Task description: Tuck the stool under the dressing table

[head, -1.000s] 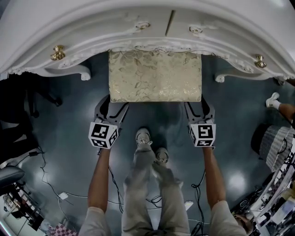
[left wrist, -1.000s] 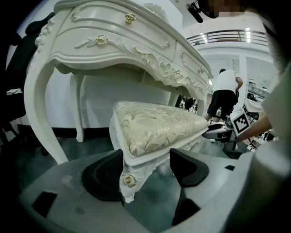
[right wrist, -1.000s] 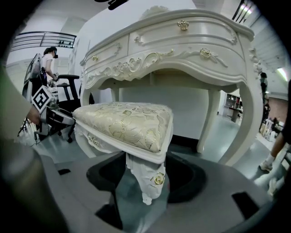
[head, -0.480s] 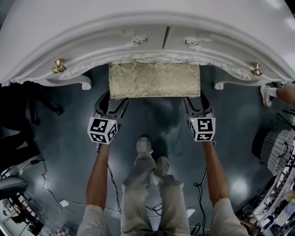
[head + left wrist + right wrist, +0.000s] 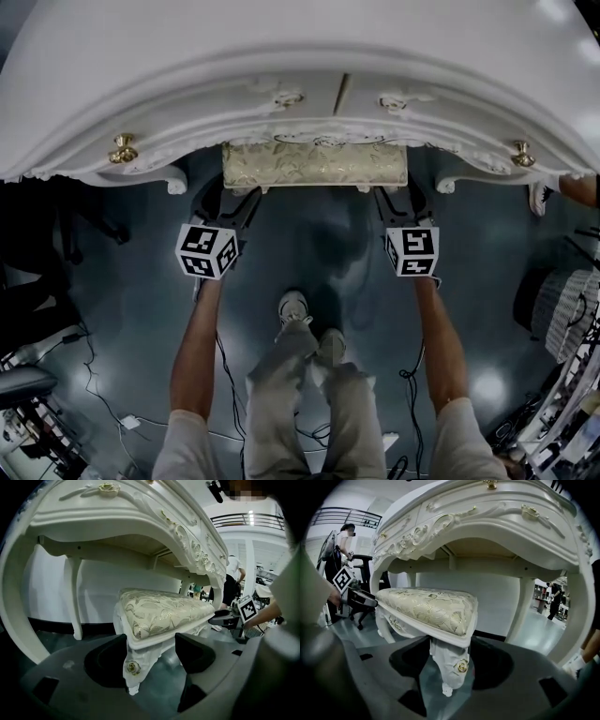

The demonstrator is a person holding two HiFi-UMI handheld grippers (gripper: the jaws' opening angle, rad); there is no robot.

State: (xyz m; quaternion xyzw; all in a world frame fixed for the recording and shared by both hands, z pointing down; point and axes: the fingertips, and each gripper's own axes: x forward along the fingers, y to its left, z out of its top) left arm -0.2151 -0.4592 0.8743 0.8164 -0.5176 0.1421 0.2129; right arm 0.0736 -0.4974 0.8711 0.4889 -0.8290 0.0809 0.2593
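The stool (image 5: 314, 166) has a cream, gold-leaf cushion and carved white legs. It stands almost wholly under the white dressing table (image 5: 281, 56), with only its near edge showing in the head view. My left gripper (image 5: 225, 195) is at the stool's near left corner and my right gripper (image 5: 405, 199) at its near right corner. In the left gripper view the stool's (image 5: 164, 611) corner leg (image 5: 133, 667) stands between the open jaws, with a gap on its right side. In the right gripper view the stool's (image 5: 426, 607) corner leg (image 5: 452, 665) stands between the wide-set jaws.
The dressing table's curved feet (image 5: 173, 183) (image 5: 445, 185) flank the stool. The person's shoes (image 5: 305, 314) stand on the dark glossy floor behind the grippers. Cables (image 5: 103, 412) trail at lower left. A bystander's foot (image 5: 542, 197) is at the right, and dark furniture (image 5: 28, 234) at the left.
The stool has slid farther under the dressing table, from half showing to a narrow strip. Both grippers have moved forward with it, and the person stepped closer.
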